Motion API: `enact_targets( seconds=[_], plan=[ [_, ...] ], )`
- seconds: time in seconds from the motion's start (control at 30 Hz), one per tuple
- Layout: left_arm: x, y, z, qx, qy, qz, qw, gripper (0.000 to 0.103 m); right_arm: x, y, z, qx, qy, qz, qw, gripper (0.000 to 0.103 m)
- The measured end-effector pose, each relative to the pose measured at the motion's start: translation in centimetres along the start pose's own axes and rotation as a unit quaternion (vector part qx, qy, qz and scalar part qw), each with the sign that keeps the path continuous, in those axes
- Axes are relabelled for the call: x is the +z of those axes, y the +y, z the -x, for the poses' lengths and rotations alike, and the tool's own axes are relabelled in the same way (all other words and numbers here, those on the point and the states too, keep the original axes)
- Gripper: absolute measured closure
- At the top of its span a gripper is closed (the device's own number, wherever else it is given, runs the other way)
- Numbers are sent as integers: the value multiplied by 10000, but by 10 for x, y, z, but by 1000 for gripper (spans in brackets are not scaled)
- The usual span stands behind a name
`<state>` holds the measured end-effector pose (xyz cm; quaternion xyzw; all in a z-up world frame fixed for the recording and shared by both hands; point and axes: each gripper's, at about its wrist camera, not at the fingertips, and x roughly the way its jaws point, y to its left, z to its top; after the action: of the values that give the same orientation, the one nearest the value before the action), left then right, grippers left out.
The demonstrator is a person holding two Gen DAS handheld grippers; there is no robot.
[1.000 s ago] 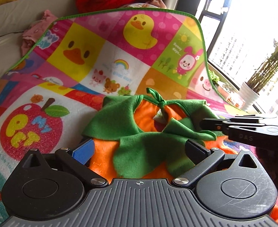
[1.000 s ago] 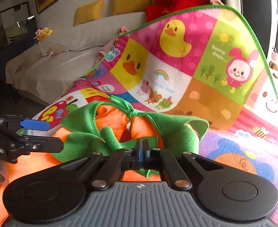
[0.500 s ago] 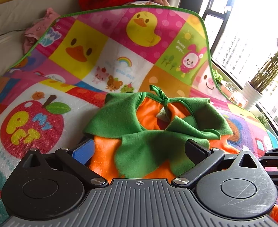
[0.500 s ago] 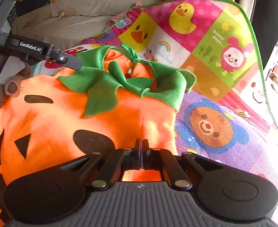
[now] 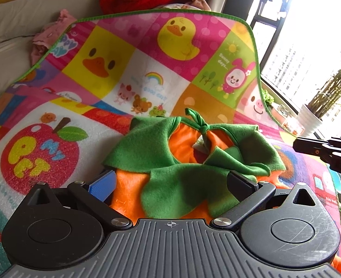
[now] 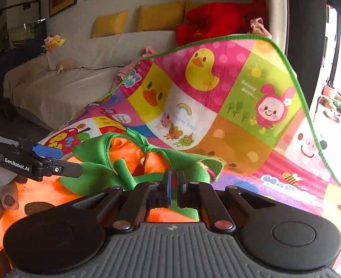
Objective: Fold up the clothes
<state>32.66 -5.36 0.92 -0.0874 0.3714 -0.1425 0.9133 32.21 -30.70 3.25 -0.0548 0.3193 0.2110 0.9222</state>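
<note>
My right gripper [image 6: 174, 180] is clenched on the green collar edge at six o'clock, ready to fold it; my left gripper [image 5: 170, 183] stands released, straddling the pumpkin costume [image 5: 182, 162]. It lies on the play mat [image 5: 124, 74], whose twelve o'clock end curls up.

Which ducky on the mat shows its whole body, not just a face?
The yellow duck on the pink dotted square near the play mat's raised edge. The other duck, on the yellow square, is only eyes and beak.
</note>
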Motion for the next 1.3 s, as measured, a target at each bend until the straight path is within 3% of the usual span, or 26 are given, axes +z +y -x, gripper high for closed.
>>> enact_targets(
  seconds=[0.17, 0.2, 0.27, 0.3, 0.57, 0.63, 0.73, 1.03, 1.17, 1.3],
  plan=[
    [-5, -4, -9, -18, 162, -74, 9998, 0, -12, 5, -46, 218, 343, -466, 9981, 94],
    [-6, -4, -10, -16, 176, -79, 9998, 0, -11, 3, -49, 378, 345, -659, 9965, 90],
    [-6, -4, -10, -17, 189, -74, 9998, 0, -6, 2, -56, 457, 334, -907, 9943, 65],
    [-6, -3, -10, -22, 188, -69, 9998, 0, -4, 1, -60, 439, 350, -928, 9941, 63],
    [-7, -3, -10, -44, 210, -57, 9998, 0, -6, 3, -97, 320, 627, -801, 9943, 62],
    [-6, -3, -10, -39, 216, -59, 9997, 0, -7, 8, -101, 254, 629, -651, 9956, 62],
    [-6, -3, -9, -33, 223, -70, 9997, 0, -8, 14, -97, 172, 589, -507, 9968, 97],
    [-6, -4, -5, -1, 187, -88, 9998, 0, 7, 22, 11, 664, -348, -83, 9972, 99],
    [-7, -6, -4, -13, 176, -110, 9998, 0, -10, 28, 28, 697, 86, 209, 9973, 99],
    [-7, -8, 0, -34, 149, -145, 9998, 0, -44, 31, 18, 440, 972, 615, 9924, 99]
  ],
)
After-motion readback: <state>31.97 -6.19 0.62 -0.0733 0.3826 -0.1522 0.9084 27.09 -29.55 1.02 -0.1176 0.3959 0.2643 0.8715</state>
